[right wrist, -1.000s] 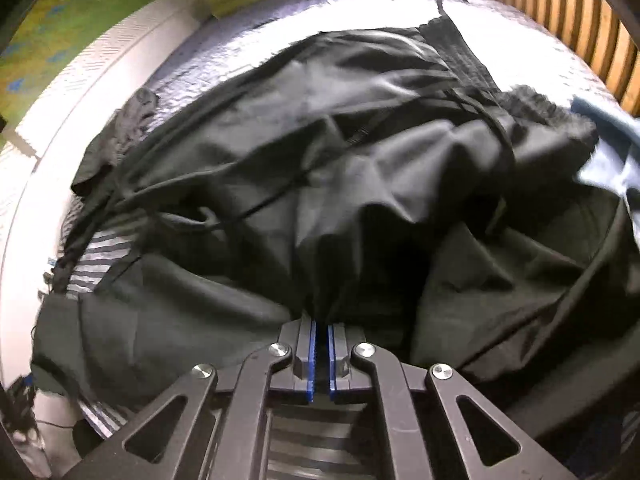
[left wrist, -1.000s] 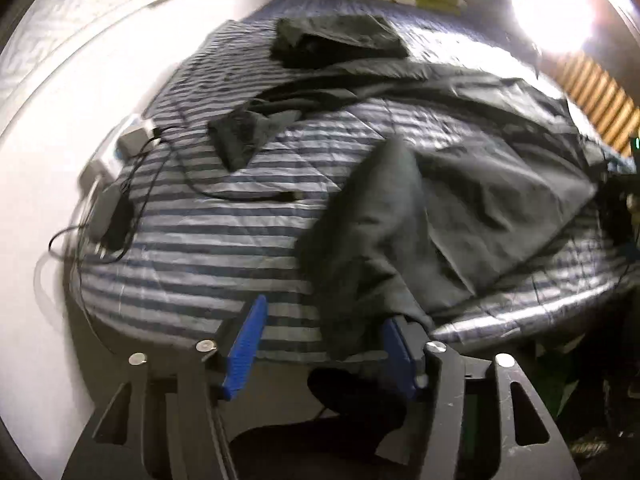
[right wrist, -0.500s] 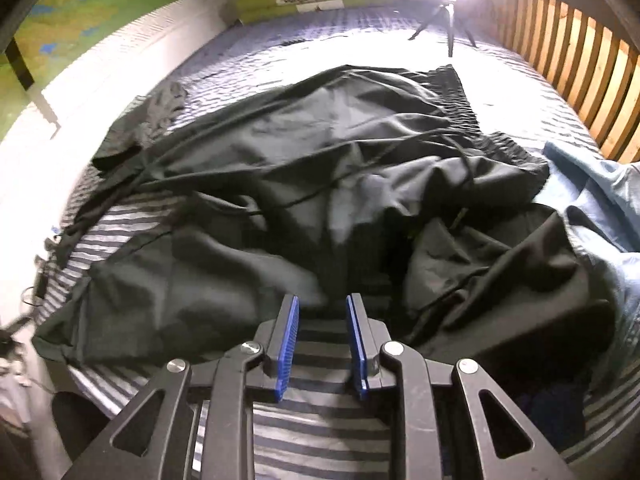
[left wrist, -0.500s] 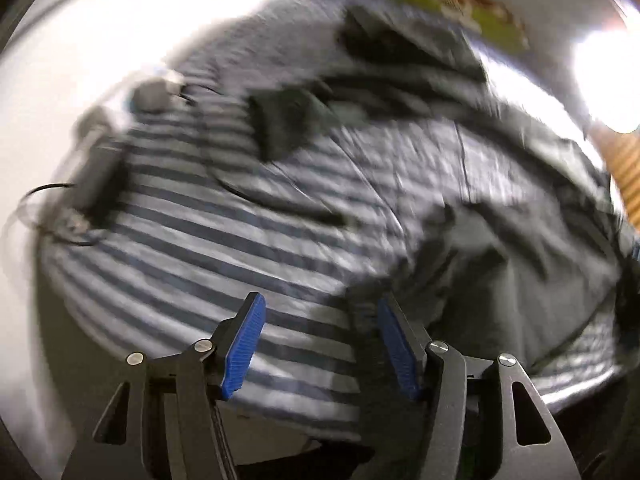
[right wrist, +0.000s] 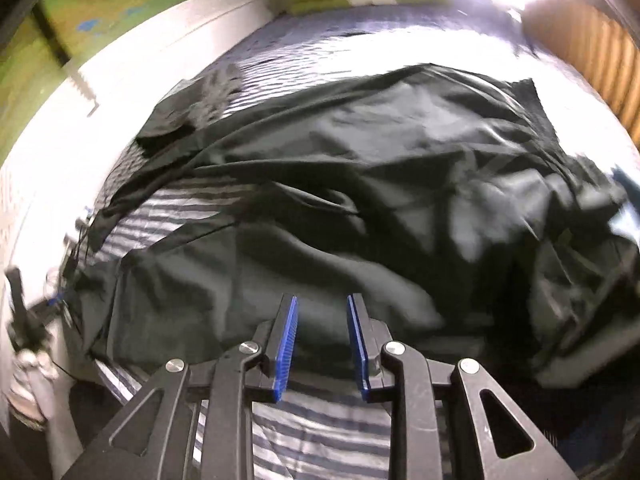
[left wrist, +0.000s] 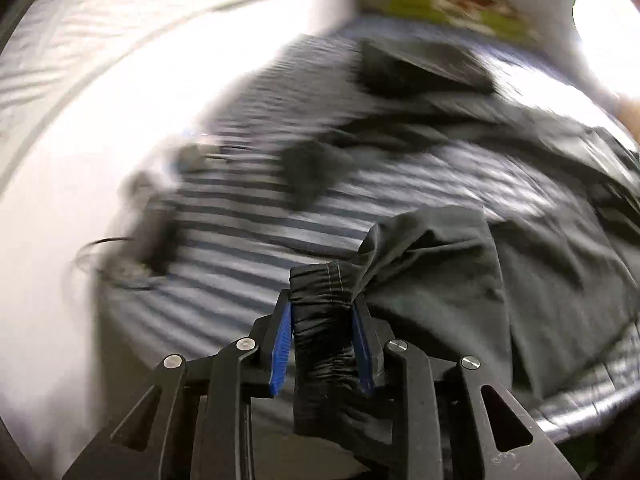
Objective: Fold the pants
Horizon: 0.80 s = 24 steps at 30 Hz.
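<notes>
Only the left wrist view showed a grip: the left gripper [left wrist: 322,312] had its jaws closing on a gathered, stitched hem of the black pants [left wrist: 432,264], the bunched cloth filling the gap between the blue pads [left wrist: 282,344] and hanging below them. That view also caught a small dark cloth [left wrist: 312,168] and a folded dark garment [left wrist: 420,64] farther up the striped bedsheet [left wrist: 240,240], and blurred cables and a dark device [left wrist: 156,224] at the bed's left edge.

The right wrist view showed what the left did not: the pants [right wrist: 360,200] spread wide and crumpled across most of the bed, with wooden slats [right wrist: 612,60] at the right. The right gripper [right wrist: 322,340] pointed steeply down over the pants' near edge, its jaws parted with nothing between them, bare striped sheet [right wrist: 320,432] beneath.
</notes>
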Motion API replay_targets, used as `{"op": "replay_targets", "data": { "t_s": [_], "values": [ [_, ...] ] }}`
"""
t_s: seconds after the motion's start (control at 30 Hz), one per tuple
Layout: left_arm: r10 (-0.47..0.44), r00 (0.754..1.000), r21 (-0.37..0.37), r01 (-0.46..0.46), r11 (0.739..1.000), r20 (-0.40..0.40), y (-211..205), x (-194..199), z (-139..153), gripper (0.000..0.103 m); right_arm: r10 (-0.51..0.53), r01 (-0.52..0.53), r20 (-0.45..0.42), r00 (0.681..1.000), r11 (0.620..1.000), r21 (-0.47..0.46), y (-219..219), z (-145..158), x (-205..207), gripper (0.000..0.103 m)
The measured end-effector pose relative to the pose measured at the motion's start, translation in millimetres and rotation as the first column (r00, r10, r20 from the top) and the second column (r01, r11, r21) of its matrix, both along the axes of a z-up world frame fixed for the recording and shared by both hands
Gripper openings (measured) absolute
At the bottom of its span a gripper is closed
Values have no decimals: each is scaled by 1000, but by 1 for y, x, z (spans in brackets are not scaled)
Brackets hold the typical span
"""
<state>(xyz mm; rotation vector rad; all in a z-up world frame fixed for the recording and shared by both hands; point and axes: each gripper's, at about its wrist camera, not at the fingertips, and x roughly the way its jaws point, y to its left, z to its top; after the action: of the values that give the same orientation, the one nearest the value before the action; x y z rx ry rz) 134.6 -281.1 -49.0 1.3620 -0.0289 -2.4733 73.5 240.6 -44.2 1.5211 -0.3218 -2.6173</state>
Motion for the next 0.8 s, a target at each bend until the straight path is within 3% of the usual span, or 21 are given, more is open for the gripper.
{"op": "replay_targets", "data": {
  "t_s": [0.03,0.13,0.17,0.23,0.3,0.4,0.5,0.7,0.8],
  "values": [
    [66,998,-28,-66,997,-9,-18,5,5,30,32,-32,-12,999,999,19,-8,1,-7,23],
    [206,978,-1,-206,979,35,-64,8,-1,34,107,-106,-19,994,994,38,-28,0,-30,23],
    [229,971,11,-231,973,70,-77,6,-8,35,124,-123,-16,992,992,41,-34,-3,-39,23],
    [244,962,40,-250,967,125,-94,4,-19,46,168,-167,-4,986,985,47,-48,-9,-55,23],
    [244,966,39,-248,968,90,-96,8,-16,48,248,-248,7,969,966,70,-69,-16,-70,23],
    [155,988,70,-156,985,27,-81,4,-5,51,341,-341,18,940,931,129,-94,-25,-81,23],
    [18,999,27,-19,999,31,-53,-12,-8,53,424,-424,35,905,891,165,-115,-36,-91,23],
    [-195,977,-27,198,980,90,-5,-47,-31,58,536,-535,59,842,818,211,-146,-54,-108,24],
    [-252,958,-22,257,966,138,3,-58,-48,61,593,-590,62,803,774,230,-159,-59,-111,37]
  ]
}}
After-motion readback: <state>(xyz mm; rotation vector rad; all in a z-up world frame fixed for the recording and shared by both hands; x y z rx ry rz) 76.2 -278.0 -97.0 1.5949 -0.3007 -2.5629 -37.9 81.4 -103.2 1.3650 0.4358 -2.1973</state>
